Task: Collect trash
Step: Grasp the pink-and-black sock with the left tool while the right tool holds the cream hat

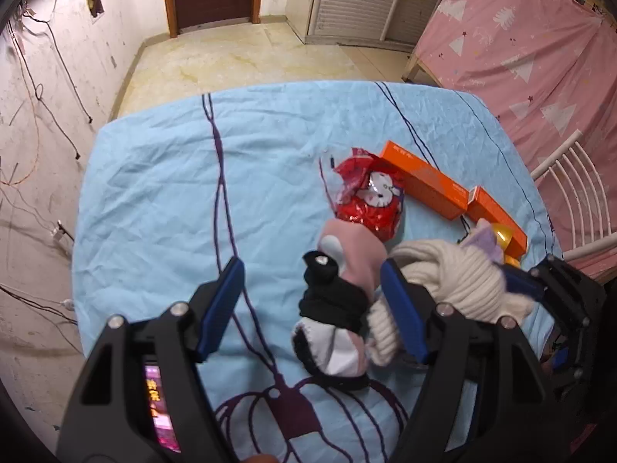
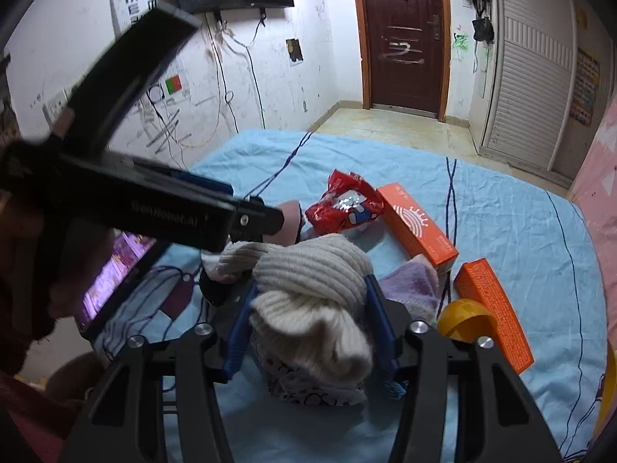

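Note:
A crumpled red snack wrapper (image 1: 366,196) (image 2: 347,208) lies on the light blue sheet (image 1: 154,193), with two orange boxes (image 1: 424,185) (image 2: 493,308) just beyond it. My left gripper (image 1: 311,266) is open and straddles a pink, black and white sock (image 1: 335,308); neither blue pad touches the sock. My right gripper (image 2: 312,285) is shut on a cream knitted bundle (image 2: 308,270) (image 1: 455,277), both pads pressing its sides. Under that bundle lies a white printed cloth (image 2: 308,389). The left gripper's black body (image 2: 154,204) crosses the right wrist view at the left.
A purple sock (image 2: 412,289) and a yellow round object (image 2: 466,318) lie right of the knitted bundle. A pink-covered bed (image 1: 520,58) and a white metal frame (image 1: 570,177) stand to the right. Beyond the sheet's far edge are tiled floor (image 1: 239,58) and a brown door (image 2: 405,34).

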Tool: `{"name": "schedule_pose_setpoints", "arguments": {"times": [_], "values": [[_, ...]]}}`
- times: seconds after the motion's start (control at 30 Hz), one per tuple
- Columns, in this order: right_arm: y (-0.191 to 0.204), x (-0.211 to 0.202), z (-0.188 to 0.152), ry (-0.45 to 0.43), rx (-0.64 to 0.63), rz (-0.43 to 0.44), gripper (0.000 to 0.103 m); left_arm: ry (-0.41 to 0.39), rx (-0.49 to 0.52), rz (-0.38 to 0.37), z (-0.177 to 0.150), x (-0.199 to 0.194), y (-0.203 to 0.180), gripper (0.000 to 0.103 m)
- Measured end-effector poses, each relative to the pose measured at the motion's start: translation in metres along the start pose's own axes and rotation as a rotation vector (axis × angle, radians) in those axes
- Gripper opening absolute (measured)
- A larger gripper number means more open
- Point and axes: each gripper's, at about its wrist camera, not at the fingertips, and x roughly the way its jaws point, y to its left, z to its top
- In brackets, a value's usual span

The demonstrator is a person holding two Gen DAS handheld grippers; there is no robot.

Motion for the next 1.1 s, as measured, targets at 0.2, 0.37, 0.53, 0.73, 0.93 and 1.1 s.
{"name": "schedule_pose_setpoints", "arguments": {"times": [0.2, 0.37, 0.53, 0.73, 0.93, 1.1], "values": [[-0.022, -0.030, 0.007, -0.074, 0.073, 0.009, 0.045, 0.008, -0.015, -0.018, 0.000, 0.002, 0.003, 0.070], [-0.040, -0.060, 0.013, -0.153, 0.117, 0.002, 0.045, 0.019, 0.013, -0.020, -0.004, 0.005, -0.003, 0.070], [-0.061, -0.081, 0.014, -0.205, 0.161, -0.013, 0.045, 0.027, 0.065, 0.000, -0.007, 0.013, -0.019, 0.070], [-0.088, -0.098, 0.009, -0.244, 0.211, -0.052, 0.045, 0.063, 0.086, 0.027, -0.010, 0.027, -0.028, 0.051], [-0.121, -0.117, -0.006, -0.278, 0.265, -0.096, 0.045, 0.059, 0.079, 0.087, -0.008, 0.032, -0.032, 0.038], [-0.152, -0.133, -0.022, -0.306, 0.326, -0.129, 0.045, 0.012, 0.079, 0.112, 0.000, 0.017, -0.041, 0.035]]}}
